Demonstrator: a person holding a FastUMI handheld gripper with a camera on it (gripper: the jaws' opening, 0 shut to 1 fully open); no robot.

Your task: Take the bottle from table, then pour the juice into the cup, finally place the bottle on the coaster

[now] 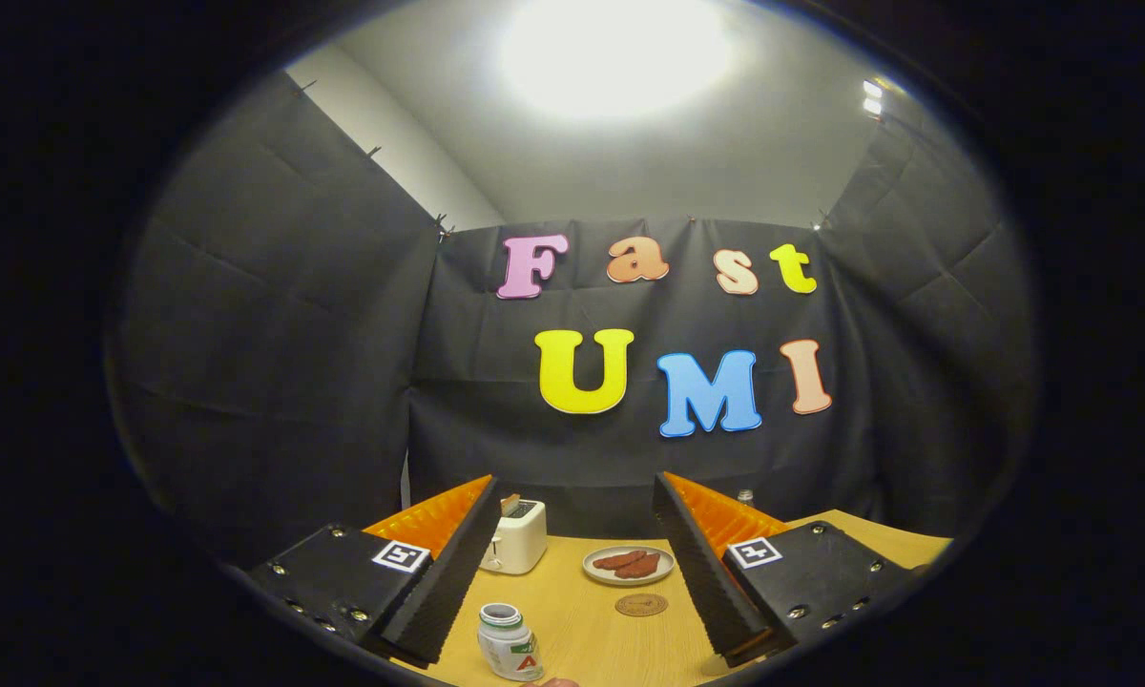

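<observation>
Tool [572,563]: two black ribbed fingers [448,582] on orange backing, spread wide, holding nothing, raised above the tabletop [582,634].

Bottle [508,641]: small, white, green-and-red label, neck open with no cap to be seen; upright between the fingers, nearer the left one and low in the gap, touching neither.

Coaster [641,604]: round, brown, flat; ahead of the fingers, toward the right one, apart from the bottle.

Plate [628,565]: pale, carrying reddish-brown slices; just beyond the coaster.

Toaster [515,536]: white, beyond the left fingertip, near the far tabletop edge.

A small capped object [745,496] peeks over the right finger; identity uncertain. The cup cannot be made out.

Step in hand, as judged: the take, not yet made. Next move calls for lowering the tool, centring the bottle in the gap, then closing on its body while keeping it upright, since the neck is open.

Open room: bare wood between bottle and coaster. Far edge meets the booth wall behind toaster and plate; right tabletop edge runs past the right finger.
</observation>
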